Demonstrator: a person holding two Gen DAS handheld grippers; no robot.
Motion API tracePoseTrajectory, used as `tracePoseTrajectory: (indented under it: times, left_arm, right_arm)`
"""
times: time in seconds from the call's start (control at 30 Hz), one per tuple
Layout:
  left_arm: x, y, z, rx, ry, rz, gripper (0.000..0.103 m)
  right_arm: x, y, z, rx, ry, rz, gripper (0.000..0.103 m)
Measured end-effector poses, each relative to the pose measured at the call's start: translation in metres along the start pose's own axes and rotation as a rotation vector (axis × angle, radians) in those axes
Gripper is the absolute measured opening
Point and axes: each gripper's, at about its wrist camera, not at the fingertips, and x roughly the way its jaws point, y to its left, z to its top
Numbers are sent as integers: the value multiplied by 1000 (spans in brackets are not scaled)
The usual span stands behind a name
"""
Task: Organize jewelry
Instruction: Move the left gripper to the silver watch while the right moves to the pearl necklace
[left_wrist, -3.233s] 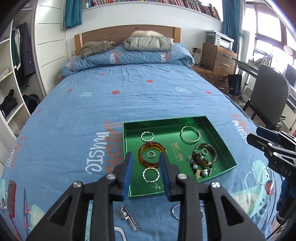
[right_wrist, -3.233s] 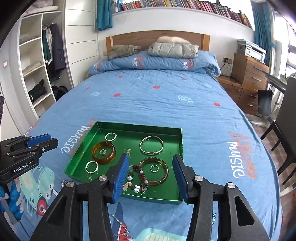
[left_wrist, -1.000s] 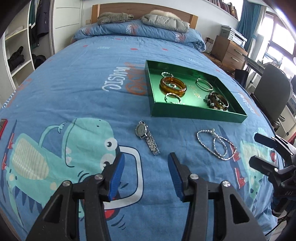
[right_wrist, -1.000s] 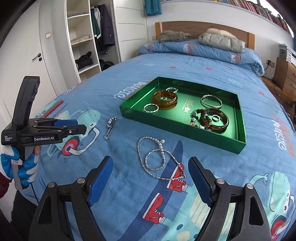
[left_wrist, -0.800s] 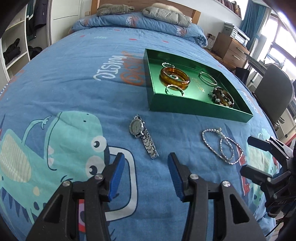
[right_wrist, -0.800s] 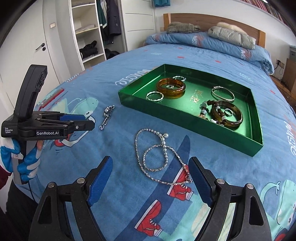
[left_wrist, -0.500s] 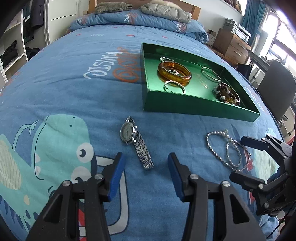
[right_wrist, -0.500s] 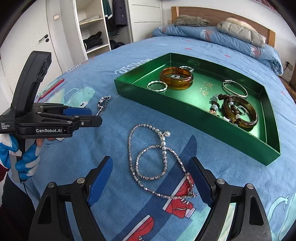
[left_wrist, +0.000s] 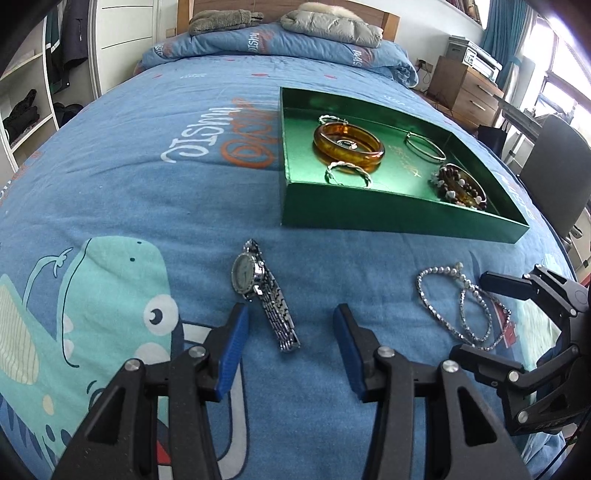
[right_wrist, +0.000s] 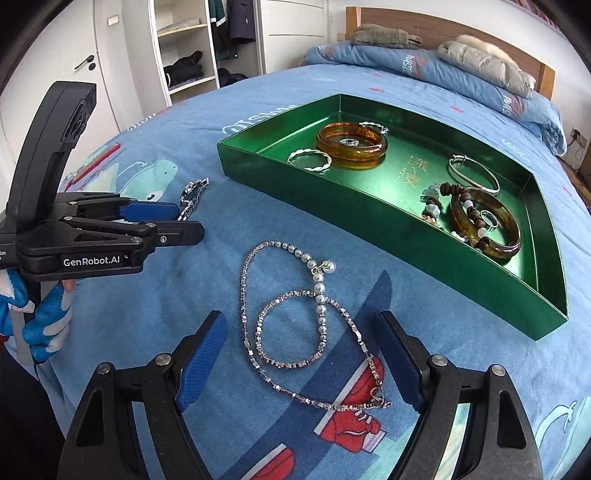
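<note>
Blue cartoon-print bed (left_wrist: 147, 192) carries everything. Green tray (left_wrist: 399, 218) sits on it toward the far side; near wall faces both cameras. Inside the tray: amber bangle (left_wrist: 349, 142) at left with a small ring (left_wrist: 346, 143) lying inside it, twisted silver hoop (left_wrist: 346, 172) just in front of the bangle, thin silver bangle (left_wrist: 424, 151) toward the back right, brown bangle (right_wrist: 485, 227) at the right end with a beaded bracelet (right_wrist: 463, 218) draped across it.

Outside the tray, on the bed: necklace (right_wrist: 295, 325), silver chain with a pearl run, coiled in loops; watch (left_wrist: 258, 291), silver, flat, face up, band trailing toward the camera.

Left claw (left_wrist: 290, 325) open wide, empty, blue pads either side of the watch band's near end; can't tell if it touches the bed. Right claw (right_wrist: 301, 350) spread wider, empty, pads flanking the necklace coil. Watch and necklace both near the tray's front wall, well apart from each other, watch to the left.
</note>
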Motion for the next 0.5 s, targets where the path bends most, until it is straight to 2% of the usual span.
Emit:
tracePoseTrajectory:
  times: [0.33,0.5]
  left_arm:
    - [2,1,2,-11,-9,-14,43]
    - [3,0,3,-5,-12,-20,39]
  right_arm:
    - [1,-3,2,16,18,-24,70]
    - [1,-2,3,18,29,-36,65]
